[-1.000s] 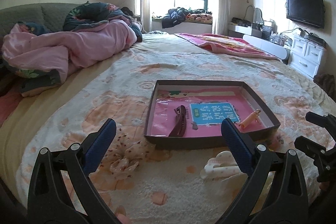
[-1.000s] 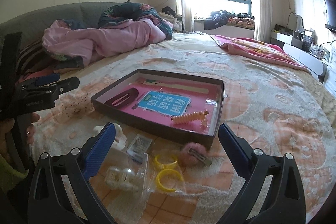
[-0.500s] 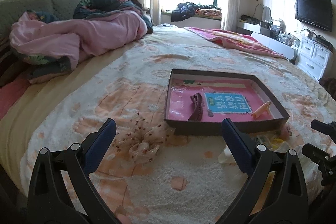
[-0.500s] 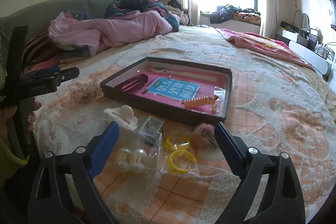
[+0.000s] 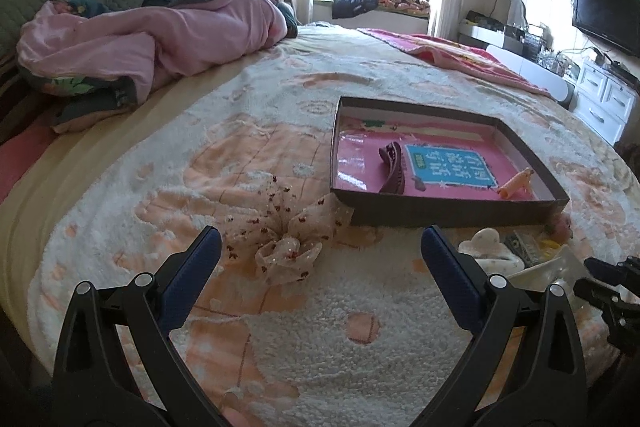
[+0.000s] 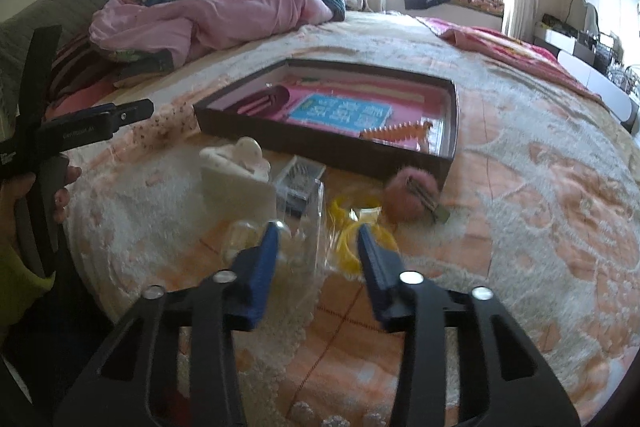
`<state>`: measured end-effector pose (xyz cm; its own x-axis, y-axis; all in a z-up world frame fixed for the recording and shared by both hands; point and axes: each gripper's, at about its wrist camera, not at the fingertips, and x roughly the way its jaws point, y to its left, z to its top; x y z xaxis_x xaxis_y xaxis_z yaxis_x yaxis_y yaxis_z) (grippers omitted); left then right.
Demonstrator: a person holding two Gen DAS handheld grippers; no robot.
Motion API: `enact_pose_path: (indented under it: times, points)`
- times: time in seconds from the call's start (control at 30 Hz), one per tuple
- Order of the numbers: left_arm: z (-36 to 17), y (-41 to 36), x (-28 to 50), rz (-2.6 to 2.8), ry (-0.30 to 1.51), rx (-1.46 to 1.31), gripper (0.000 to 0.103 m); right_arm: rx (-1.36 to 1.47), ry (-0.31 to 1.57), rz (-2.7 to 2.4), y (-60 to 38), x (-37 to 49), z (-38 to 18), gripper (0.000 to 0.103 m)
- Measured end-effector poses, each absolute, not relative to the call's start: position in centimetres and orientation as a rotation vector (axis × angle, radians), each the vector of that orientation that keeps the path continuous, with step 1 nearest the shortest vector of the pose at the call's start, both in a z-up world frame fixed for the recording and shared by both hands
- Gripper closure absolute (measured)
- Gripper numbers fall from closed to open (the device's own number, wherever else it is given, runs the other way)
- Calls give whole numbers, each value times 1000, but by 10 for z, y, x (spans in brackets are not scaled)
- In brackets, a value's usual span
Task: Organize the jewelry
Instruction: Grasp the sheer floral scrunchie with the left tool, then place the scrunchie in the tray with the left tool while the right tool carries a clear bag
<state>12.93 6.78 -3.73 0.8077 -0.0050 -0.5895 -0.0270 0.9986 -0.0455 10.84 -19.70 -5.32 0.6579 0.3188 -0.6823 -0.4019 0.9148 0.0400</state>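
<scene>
A dark tray point(image 5: 448, 217) with a pink floor lies on the bed; it holds a maroon hair claw point(image 5: 392, 167) and an orange spiral clip point(image 5: 516, 183). A sheer dotted scrunchie point(image 5: 286, 233) lies left of the tray. My left gripper point(image 5: 320, 255) is open just before the scrunchie. In the right wrist view the tray point(image 6: 320, 143) is ahead. My right gripper point(image 6: 318, 243) is half closed around a clear plastic bag point(image 6: 296, 227) without gripping it, next to yellow rings point(image 6: 352, 227). A white claw clip point(image 6: 240, 155) and a pink pompom clip point(image 6: 412, 193) lie before the tray.
A pink quilt point(image 5: 152, 43) is piled at the head of the bed. A pink blanket point(image 5: 452, 55) lies at the far right. A TV point(image 5: 604, 15) and white drawers point(image 5: 600, 103) stand beyond the bed. My left gripper shows at the left of the right wrist view point(image 6: 96, 123).
My left gripper has swung left, bringing the scrunchie to centre. My right gripper has moved down onto the clear bag and its jaws have narrowed from wide open.
</scene>
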Motion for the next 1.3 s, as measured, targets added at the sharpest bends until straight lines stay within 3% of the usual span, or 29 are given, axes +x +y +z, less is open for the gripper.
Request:
enact_pose_path:
  times: [0.1,0.5,0.57,0.63,0.67,0.73,0.83,0.97,1.3]
  points:
    - [-42,67,133,8,642,-44,12,-108,756,426,-198,109,-56,86]
    - [-66,87,159,53,707,-104,12,-73,741,477,-197,110,-57,95]
    - [-68,91,163,50,715,-125,22,-69,735,480,-198,109,-56,95]
    - [-70,91,167,44,731,-134,45,-68,727,479,-198,109,-55,96]
    - [-71,90,168,40,744,-129,50,-65,722,479,-199,109,-54,96]
    - [-75,87,169,31,767,-114,80,-61,712,475,-200,109,-51,96]
    - [-75,82,166,17,775,-87,94,-53,694,471,-202,109,-47,96]
    - [-65,77,155,-38,743,-97,99,-41,666,467,-205,108,-41,96]
    - [-30,52,133,-111,645,-76,101,-8,634,458,-214,109,-33,96]
